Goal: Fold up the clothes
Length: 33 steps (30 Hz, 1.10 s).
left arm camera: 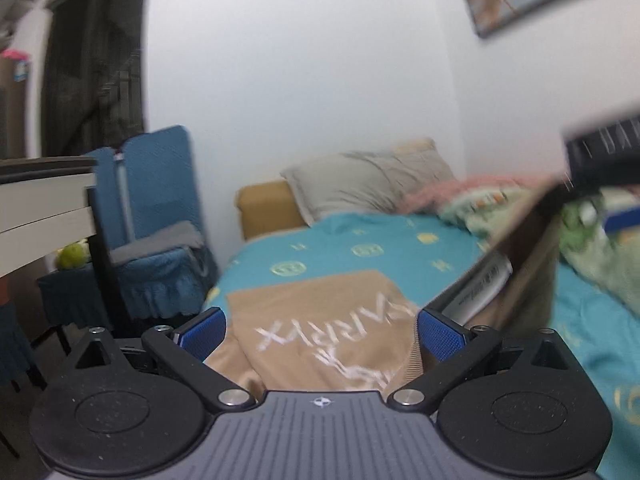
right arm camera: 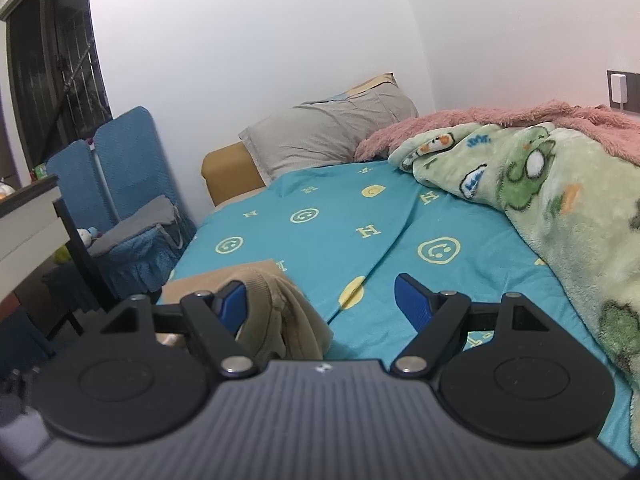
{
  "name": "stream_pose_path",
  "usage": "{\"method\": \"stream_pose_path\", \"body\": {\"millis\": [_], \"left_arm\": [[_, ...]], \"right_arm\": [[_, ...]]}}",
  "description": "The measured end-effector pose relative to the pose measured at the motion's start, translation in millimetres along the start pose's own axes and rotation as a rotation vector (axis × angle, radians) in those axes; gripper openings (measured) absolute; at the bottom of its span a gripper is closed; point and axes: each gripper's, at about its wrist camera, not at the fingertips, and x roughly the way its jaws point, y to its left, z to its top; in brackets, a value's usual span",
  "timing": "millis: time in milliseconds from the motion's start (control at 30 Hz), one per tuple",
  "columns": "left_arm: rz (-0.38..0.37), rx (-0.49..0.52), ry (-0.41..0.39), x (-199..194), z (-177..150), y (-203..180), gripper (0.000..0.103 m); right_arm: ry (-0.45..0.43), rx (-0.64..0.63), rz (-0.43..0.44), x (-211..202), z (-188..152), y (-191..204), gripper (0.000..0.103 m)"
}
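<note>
A small bedroom with white walls is shown, and most of it is taken up by a bed (right arm camera: 320, 216) under a smooth teal sheet printed with pale smiley faces and letters. A plush green cartoon blanket (right arm camera: 540, 184) is heaped at 3 o'clock in the right wrist view, with a grey pillow (right arm camera: 328, 140) at 12 o'clock.

The tan sweatshirt (left arm camera: 320, 328), soft knit with white lettering and ribbed edges, lies partly folded on the near sheet, at 6 o'clock in the left wrist view. In that blurred view a flap of it appears lifted at 3 o'clock.

The left claw (left arm camera: 322, 334) is spread wide above the fabric and nothing is gripped. The right claw (right arm camera: 320, 302) is likewise wide open, with a bunched ribbed edge resting beside its left pad (right arm camera: 232, 304), unclamped.

For a good fold, a single layer should probably be pinched at the hem, drawn level across, and the creases smoothed before release.
</note>
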Motion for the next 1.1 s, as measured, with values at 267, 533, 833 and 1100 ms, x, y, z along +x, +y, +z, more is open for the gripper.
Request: {"method": "stream_pose_path", "body": {"millis": [267, 533, 833, 1100], "left_arm": [[0.04, 0.168, 0.05, 14, -33, -35, 0.103], [0.35, -0.035, -0.007, -3, -11, 27, 0.103], [0.409, 0.249, 0.215, 27, -41, 17, 0.103], [0.407, 0.256, 0.322, 35, -56, 30, 0.103]], "right_arm": [[-0.034, -0.012, 0.017, -5, 1, 6, 0.079], [0.023, -0.062, -0.049, 10, -10, 5, 0.079], [0.062, -0.14, -0.229, 24, -22, 2, 0.078], [-0.125, -0.142, -0.253, -4, -11, 3, 0.083]]}}
